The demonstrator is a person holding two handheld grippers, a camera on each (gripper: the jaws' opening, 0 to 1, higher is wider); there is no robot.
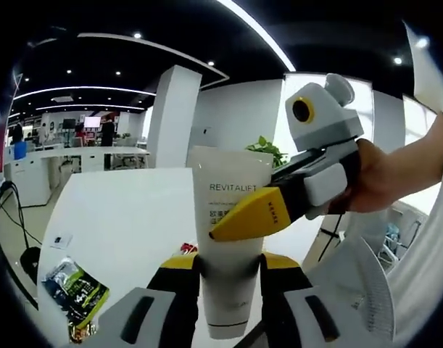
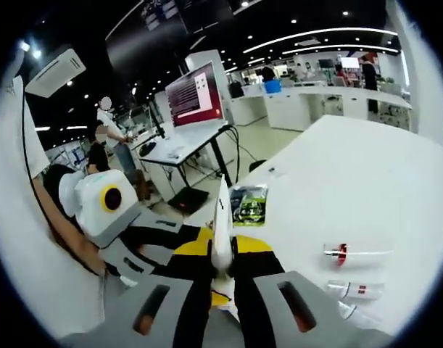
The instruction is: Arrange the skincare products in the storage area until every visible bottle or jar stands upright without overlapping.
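In the left gripper view, a white tube [image 1: 227, 254] stands upright at lower centre of the frame, its crimped flat end up and its cap end down. Printed on its face is "REVITALIFT", with smaller lines beneath that are too fine to read. The left gripper [image 1: 228, 290] has its black-and-yellow fingers [image 1: 179, 286] pressed against both sides of the tube's lower half, clamped on it. The right gripper [image 1: 228, 226] comes in from the right of the frame, held by a hand [image 1: 384, 177]; its yellow finger [image 1: 249, 216] lies across the front of the tube just below the lettering. That finger carries a small red marking that cannot be read.

In the right gripper view, the tube appears edge-on as a thin white blade rising from the lower centre. The right gripper [image 2: 222, 279] has its fingers [image 2: 254, 272] closed tight on either side of that tube. The left gripper shows at lower left of the frame, meeting the tube from that side.

The white worktop [image 1: 127, 217] spreads behind the tube. On it, at lower left of the left gripper view, lies a dark printed sachet [image 1: 75, 290] with a green and white pattern, its wording illegible. At lower right of the right gripper view lie a slim clear applicator with a red collar [image 2: 344, 253] and a small white tube with a red mark [image 2: 355, 290], both flat on the worktop.
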